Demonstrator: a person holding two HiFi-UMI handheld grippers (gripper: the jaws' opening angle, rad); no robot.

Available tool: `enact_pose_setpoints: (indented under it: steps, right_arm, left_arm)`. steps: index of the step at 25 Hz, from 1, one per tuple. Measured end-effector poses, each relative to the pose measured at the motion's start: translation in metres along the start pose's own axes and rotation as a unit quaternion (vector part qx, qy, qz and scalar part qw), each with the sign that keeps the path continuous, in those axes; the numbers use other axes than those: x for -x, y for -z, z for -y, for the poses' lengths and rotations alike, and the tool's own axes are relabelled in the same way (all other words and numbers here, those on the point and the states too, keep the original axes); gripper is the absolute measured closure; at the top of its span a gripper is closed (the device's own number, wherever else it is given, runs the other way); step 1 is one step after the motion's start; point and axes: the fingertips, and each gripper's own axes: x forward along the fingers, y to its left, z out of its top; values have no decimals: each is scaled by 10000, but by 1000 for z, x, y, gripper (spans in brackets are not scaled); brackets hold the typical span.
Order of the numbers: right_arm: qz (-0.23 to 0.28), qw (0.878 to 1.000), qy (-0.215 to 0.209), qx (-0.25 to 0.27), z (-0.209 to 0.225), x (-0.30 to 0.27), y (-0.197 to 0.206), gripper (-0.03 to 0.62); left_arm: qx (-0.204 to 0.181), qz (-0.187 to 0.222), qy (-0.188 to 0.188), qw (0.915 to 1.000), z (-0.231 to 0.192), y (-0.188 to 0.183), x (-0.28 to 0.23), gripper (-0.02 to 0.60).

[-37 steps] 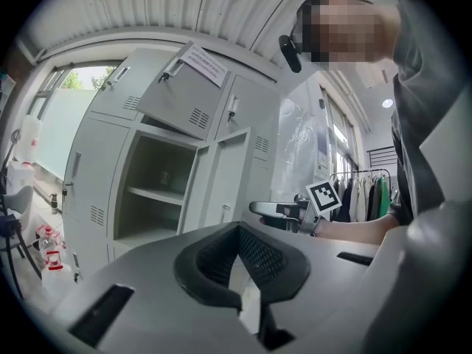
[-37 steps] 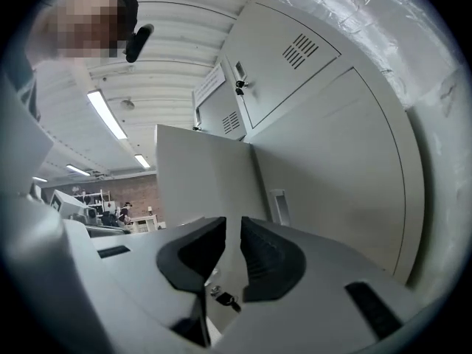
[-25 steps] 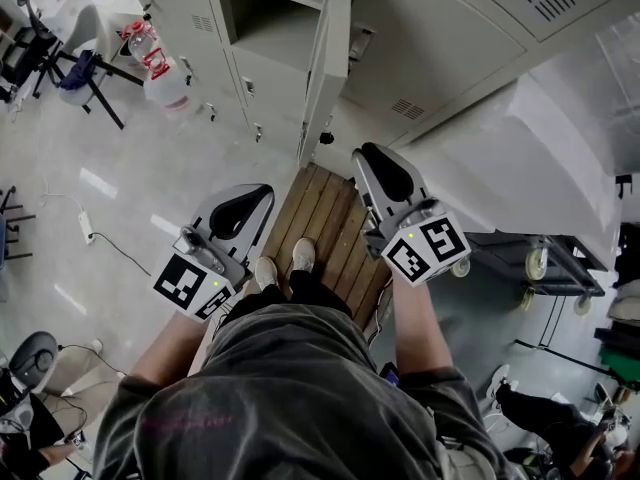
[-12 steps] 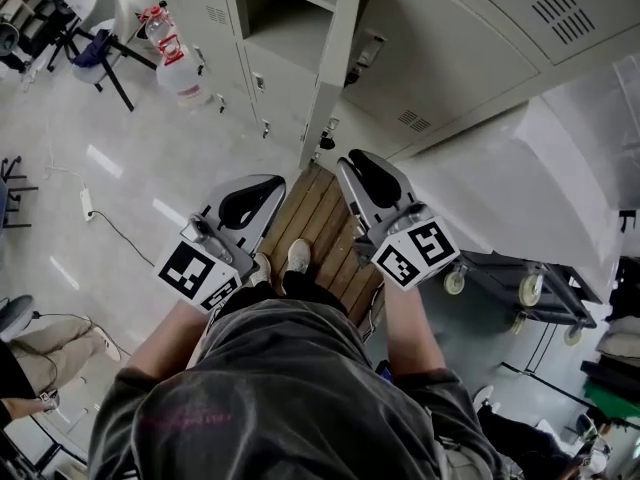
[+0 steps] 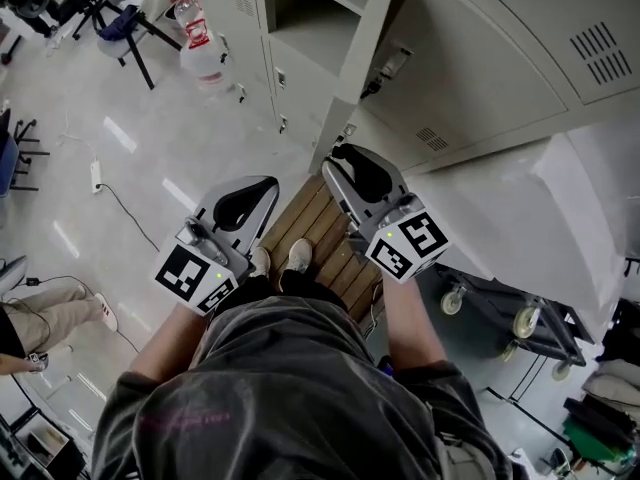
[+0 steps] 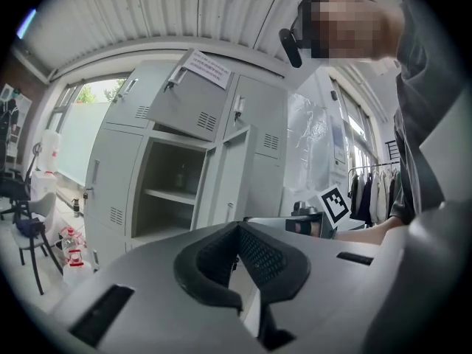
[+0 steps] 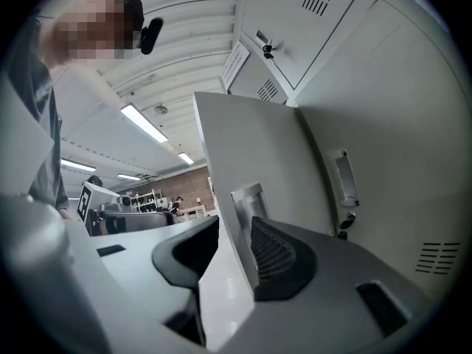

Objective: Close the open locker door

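Opening wider just now, the right tongs (image 7: 234,234) take the free edge of the open locker door (image 7: 254,146) between them unpinched, while the left tongs (image 6: 237,231), closed and empty, hang beside that door, so pushing can probably begin.

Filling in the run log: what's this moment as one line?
right hand-held gripper: open, jaws just opening, locker door edge between them | left hand-held gripper: shut, empty | door: open

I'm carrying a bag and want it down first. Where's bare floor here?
Bare floor lies left of the wooden platform, between the lockers and the power-strip cable. Crowded: water bottles by the lockers, wheeled cart on the right.
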Motion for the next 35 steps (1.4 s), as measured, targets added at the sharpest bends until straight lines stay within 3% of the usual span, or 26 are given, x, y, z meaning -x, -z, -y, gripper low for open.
enact_pose_setpoints:
  steps: [7, 17, 23, 35]
  right_arm:
    - [-119, 9997, -192, 85, 0, -14, 0, 451]
    - [-209, 9996, -173, 102, -7, -33, 1, 451]
    - [-221, 9997, 36, 109, -17, -52, 3, 450]
    - [-106, 9963, 847, 69, -22, -100, 9, 451]
  left_arm:
    - [51, -31, -203, 9998, -11, 0, 3, 568]
    - [146, -6, -157, 9998, -34, -2, 9, 568]
    - [183, -14, -3, 9998, -58, -4, 23, 568]
    - [180, -49, 465, 9987, -115, -9, 61, 568]
